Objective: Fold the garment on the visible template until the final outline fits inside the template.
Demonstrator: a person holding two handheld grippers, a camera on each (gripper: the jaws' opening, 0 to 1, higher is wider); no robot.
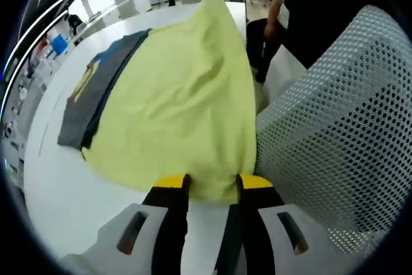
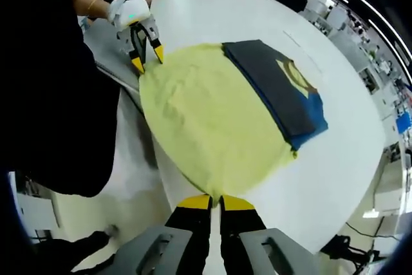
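Bench [image 2: 257,17]: white, round, smooth. Yellow garment [image 2: 206,120] is soft wrinkled knit, stretched between your tongs at the near edge, far side overlapping a folded dark grey-blue garment [image 2: 277,88] with a yellow print. White mesh chair [image 1: 335,120] beside the bench. Left tongs [image 1: 206,181] and right tongs [image 2: 215,201] each look pinched onto the hem. Looks mid-fold; next, carry the held edge across evenly. Template: can't tell.

1. Garment [image 2: 212,120]: pale yellow, plain.
2. Folded stack [image 2: 277,91]: dark grey over blue, with a yellow print, perhaps a logo.
3. Table [image 2: 347,159]: white.
4. Chair back [image 1: 341,133]: white perforated mesh.
5. Gripper tips [image 2: 215,202]: yellow on black.
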